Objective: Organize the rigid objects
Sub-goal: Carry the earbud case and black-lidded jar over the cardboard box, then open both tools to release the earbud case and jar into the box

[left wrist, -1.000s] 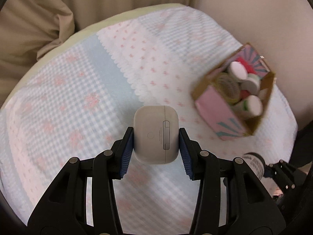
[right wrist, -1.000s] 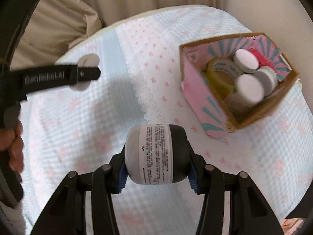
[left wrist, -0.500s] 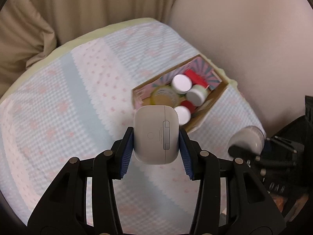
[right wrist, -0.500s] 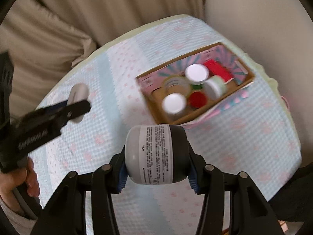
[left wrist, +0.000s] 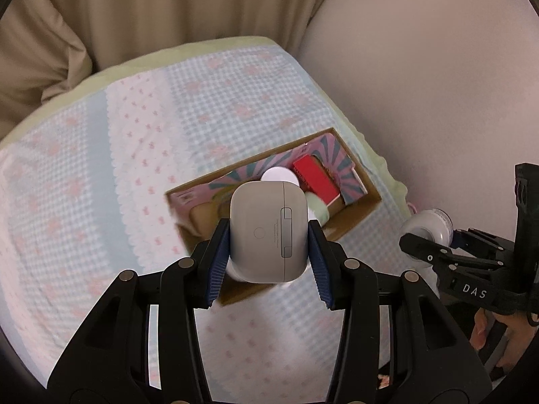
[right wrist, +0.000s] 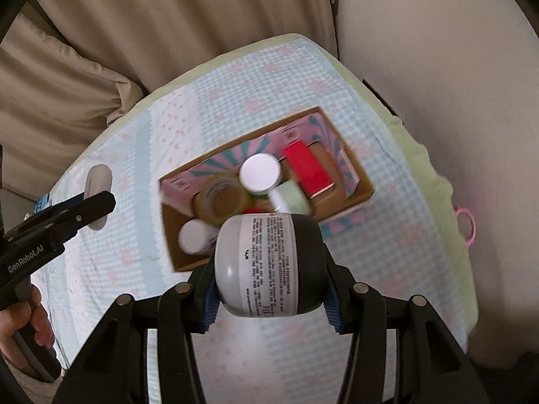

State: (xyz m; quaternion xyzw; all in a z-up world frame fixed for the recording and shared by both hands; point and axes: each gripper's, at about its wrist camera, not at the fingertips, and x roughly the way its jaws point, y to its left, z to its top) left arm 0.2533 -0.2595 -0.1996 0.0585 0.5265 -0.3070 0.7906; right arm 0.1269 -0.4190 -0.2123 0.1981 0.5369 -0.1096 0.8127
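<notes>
My left gripper [left wrist: 267, 247] is shut on a white earbud case [left wrist: 267, 232], held above the near side of an open cardboard box [left wrist: 367, 198] with a pink and teal lining. My right gripper [right wrist: 269, 289] is shut on a grey and black jar with a printed label [right wrist: 269, 264], hovering over the box's [right wrist: 365, 185] near edge. The box holds a tape roll [right wrist: 220, 202], a white-lidded jar [right wrist: 260, 172], a red box [right wrist: 306, 168], a pale green jar [right wrist: 289, 198] and another white lid [right wrist: 193, 240]. In each wrist view the other gripper shows at the side.
The box sits on a blue and pink checked blanket [left wrist: 101, 185] over a pale green mattress. Beige curtains [right wrist: 168, 33] hang behind, and a plain wall stands to the right. A pink ring [right wrist: 466, 224] hangs past the bed's right edge. A hand [right wrist: 30, 320] holds the left tool.
Both grippers have risen and travelled toward the box with their objects still held. The box now lies directly behind the earbud case and the jar.
</notes>
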